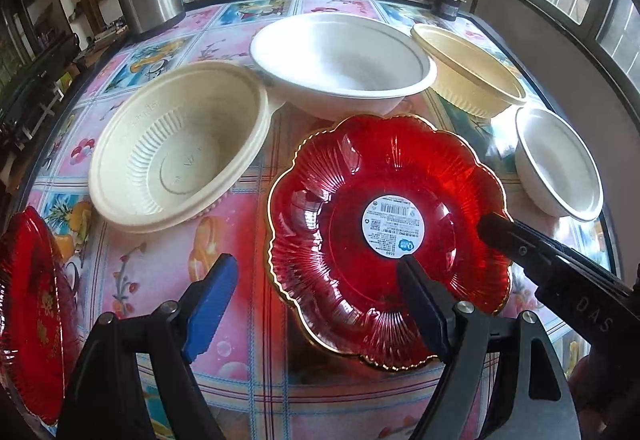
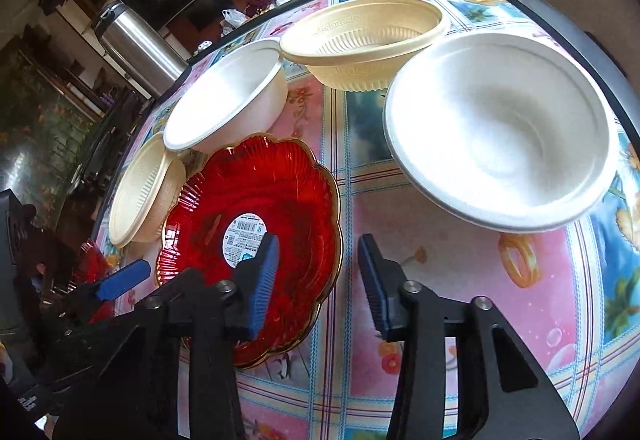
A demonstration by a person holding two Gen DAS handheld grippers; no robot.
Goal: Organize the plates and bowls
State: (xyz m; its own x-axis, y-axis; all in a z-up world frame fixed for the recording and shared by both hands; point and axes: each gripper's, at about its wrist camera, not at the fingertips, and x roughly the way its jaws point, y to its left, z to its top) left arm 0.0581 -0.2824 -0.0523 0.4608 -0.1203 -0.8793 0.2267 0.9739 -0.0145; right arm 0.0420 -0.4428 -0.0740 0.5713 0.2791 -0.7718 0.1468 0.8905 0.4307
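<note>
Both jaws are standing apart, gripping nothing: your right gripper (image 2: 318, 272) is straddling the red plate's (image 1: 384, 240) near rim on the worktop (image 2: 440, 272). Next, you're probably closing there.

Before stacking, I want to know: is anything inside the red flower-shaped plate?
Only a round white barcode sticker shows at the centre of the red plate; no food or dish. The near edge is covered by both grippers' jaws.
</note>
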